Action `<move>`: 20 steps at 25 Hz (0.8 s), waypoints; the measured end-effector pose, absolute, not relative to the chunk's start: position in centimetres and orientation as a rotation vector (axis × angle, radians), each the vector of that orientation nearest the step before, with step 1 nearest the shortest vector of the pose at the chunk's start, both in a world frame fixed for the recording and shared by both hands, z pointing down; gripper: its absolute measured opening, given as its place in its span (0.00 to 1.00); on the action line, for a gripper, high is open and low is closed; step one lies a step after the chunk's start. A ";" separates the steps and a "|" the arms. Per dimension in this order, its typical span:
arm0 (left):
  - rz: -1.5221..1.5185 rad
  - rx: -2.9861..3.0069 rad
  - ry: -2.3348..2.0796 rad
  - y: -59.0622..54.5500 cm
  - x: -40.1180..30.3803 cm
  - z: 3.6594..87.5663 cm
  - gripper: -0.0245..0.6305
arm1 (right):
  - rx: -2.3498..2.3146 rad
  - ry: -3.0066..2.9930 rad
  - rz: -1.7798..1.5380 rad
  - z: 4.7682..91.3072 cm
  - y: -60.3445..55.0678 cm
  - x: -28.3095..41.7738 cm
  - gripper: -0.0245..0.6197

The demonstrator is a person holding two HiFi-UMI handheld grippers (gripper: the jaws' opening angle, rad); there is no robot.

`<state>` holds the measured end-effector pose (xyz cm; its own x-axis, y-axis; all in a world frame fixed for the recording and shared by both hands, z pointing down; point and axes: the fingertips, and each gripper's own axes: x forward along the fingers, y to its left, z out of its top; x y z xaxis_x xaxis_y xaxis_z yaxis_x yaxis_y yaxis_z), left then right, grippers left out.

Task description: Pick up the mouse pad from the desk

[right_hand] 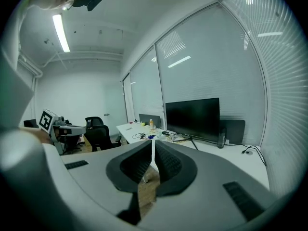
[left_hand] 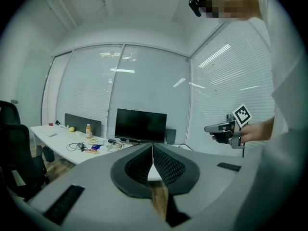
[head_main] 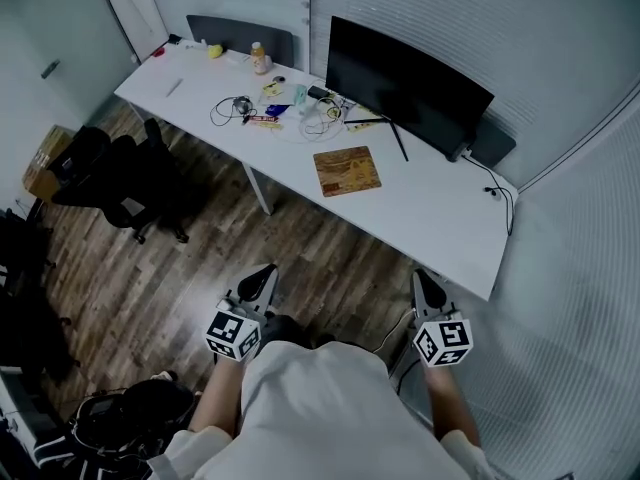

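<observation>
The mouse pad (head_main: 347, 170), a brown patterned rectangle, lies flat on the white desk (head_main: 440, 218) in front of the black monitor (head_main: 405, 88). Both grippers hang over the wooden floor on the near side of the desk, well short of the pad. My left gripper (head_main: 268, 273) is shut with nothing in it, its pads (left_hand: 163, 163) meeting at the tips. My right gripper (head_main: 422, 278) is also shut and empty, its pads (right_hand: 166, 163) touching. Each gripper view looks level across the desk toward the monitor (left_hand: 140, 125) (right_hand: 192, 118). I cannot make out the pad in either gripper view.
Cables (head_main: 232, 108), a small bottle (head_main: 259, 58) and other small items clutter the desk's far left part. A black office chair (head_main: 120, 173) stands left of the desk, a cardboard box (head_main: 45, 163) beyond it. A dark bag (head_main: 120, 418) lies on the floor at lower left. Blinds cover the glass wall behind.
</observation>
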<state>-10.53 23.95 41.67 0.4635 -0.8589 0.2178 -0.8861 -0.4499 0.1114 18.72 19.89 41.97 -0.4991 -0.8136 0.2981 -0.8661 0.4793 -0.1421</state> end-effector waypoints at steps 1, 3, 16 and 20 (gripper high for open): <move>0.185 2.494 -1.523 23.9 -10.3 41.7 0.07 | 1.454 -2.535 0.411 42.0 19.7 19.0 0.10; 0.177 2.482 -1.533 23.6 -10.0 41.6 0.07 | 1.456 -2.537 0.418 42.1 19.4 19.6 0.10; 0.200 2.510 -1.500 17.2 -10.7 42.4 0.07 | 1.504 -2.487 0.446 43.7 15.2 19.9 0.10; 0.202 2.531 -1.453 13.6 -11.2 43.0 0.07 | 1.529 -2.463 0.459 44.2 13.1 19.2 0.10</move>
<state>-11.22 13.62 42.95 0.5028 -0.8347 0.2246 -0.8643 -0.4891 0.1174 19.16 13.12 44.24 -0.4419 -0.8329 0.3332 -0.8970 0.4148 -0.1527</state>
